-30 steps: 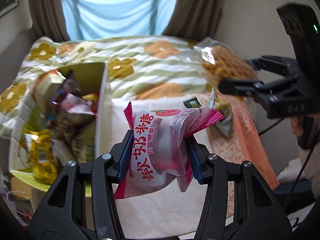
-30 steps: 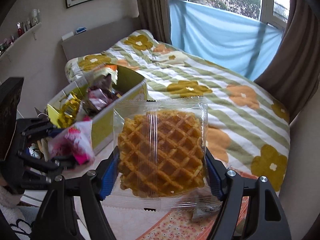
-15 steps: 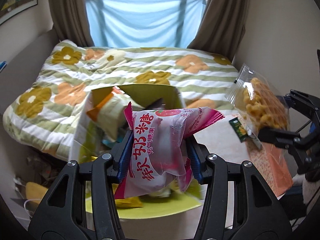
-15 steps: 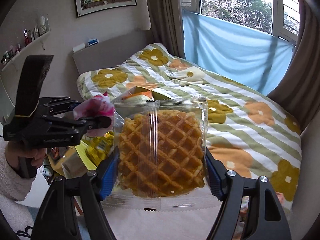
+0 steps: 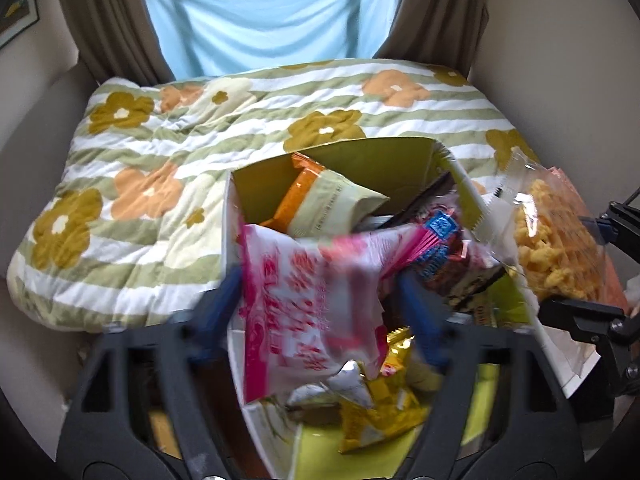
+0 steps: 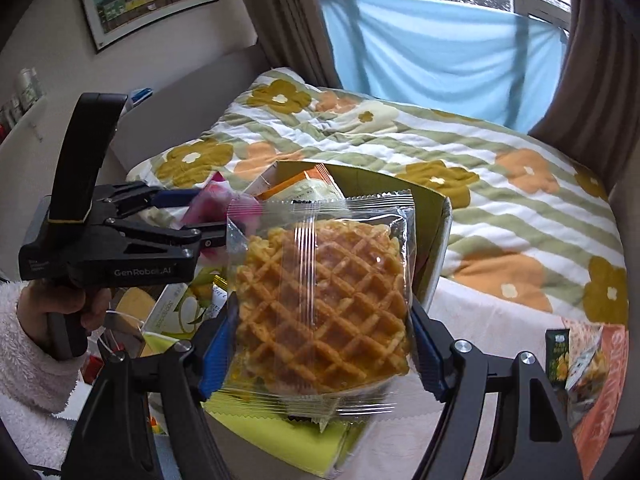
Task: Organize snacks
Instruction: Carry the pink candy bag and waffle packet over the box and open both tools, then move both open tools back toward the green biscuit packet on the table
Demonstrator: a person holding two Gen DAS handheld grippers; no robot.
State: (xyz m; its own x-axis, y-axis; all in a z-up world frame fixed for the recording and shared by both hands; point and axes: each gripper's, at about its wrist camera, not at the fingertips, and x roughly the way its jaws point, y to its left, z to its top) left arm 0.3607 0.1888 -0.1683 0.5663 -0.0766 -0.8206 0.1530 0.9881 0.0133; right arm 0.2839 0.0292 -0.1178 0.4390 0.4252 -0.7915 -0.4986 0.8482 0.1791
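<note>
The pink snack packet [image 5: 308, 300] sits blurred between the blue pads of the left gripper [image 5: 324, 312], whose jaws have just been opening and now stand wide, clear of the wrapper, directly above the yellow-green snack box [image 5: 372, 164] full of packets. The right gripper [image 6: 324, 344] is clamped on the wrapped waffle [image 6: 320, 304], its pads pressing both sides. The box lies just ahead of and below it, with the left gripper off to its left.

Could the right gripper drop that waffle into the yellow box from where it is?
Probably yes: the waffle packet hangs just before the open box, though the left gripper and pink packet crowd that opening.
</note>
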